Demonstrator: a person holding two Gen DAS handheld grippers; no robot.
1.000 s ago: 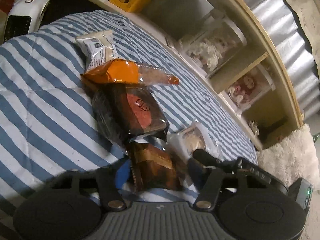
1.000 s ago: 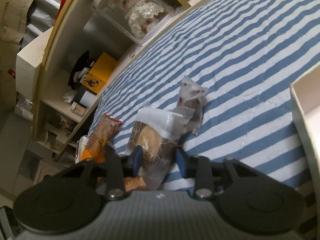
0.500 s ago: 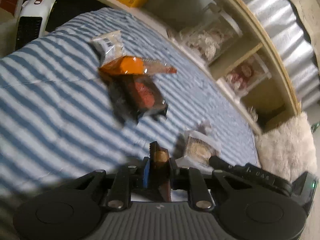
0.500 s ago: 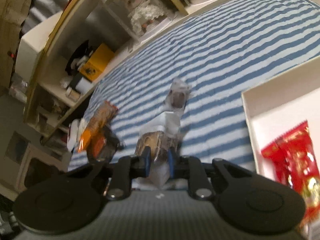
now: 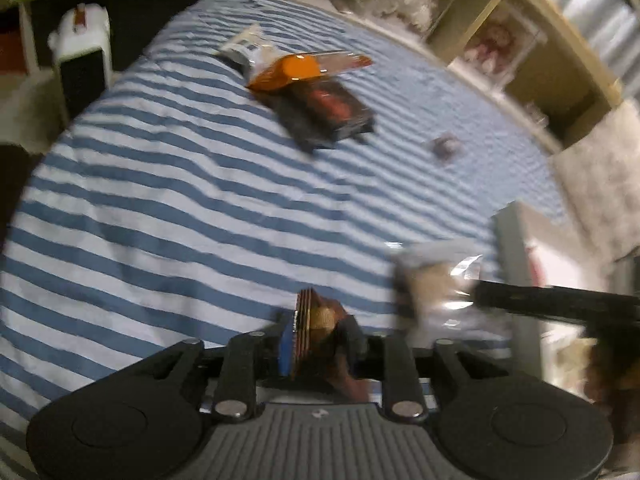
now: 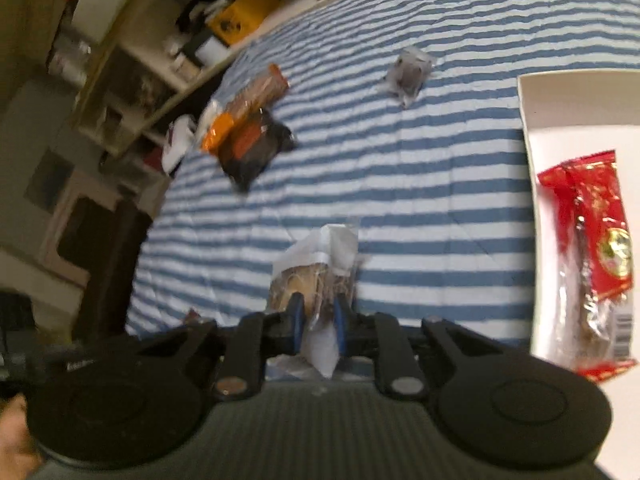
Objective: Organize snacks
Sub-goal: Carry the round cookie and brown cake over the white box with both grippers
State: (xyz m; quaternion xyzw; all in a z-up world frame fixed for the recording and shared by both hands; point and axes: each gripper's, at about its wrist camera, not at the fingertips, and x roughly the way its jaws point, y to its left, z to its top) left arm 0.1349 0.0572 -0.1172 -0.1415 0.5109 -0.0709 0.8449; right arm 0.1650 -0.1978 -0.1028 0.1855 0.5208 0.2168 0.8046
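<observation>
Well, my left gripper (image 5: 316,336) clamps a brown packet (image 5: 316,320) and my right gripper (image 6: 318,320) a clear-wrapped pastry (image 6: 316,268), both above open striped bedding (image 6: 420,184) left of the white box (image 6: 528,168) edge.

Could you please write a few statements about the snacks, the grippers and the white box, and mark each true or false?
1. The left gripper is shut on a brown snack packet. True.
2. The right gripper is open and empty. False: it is shut on a clear-wrapped pastry.
3. The white box holds a red snack packet. True.
4. The orange packet lies in the box. False: it lies on the striped bedspread, overlapping a dark packet.
</observation>
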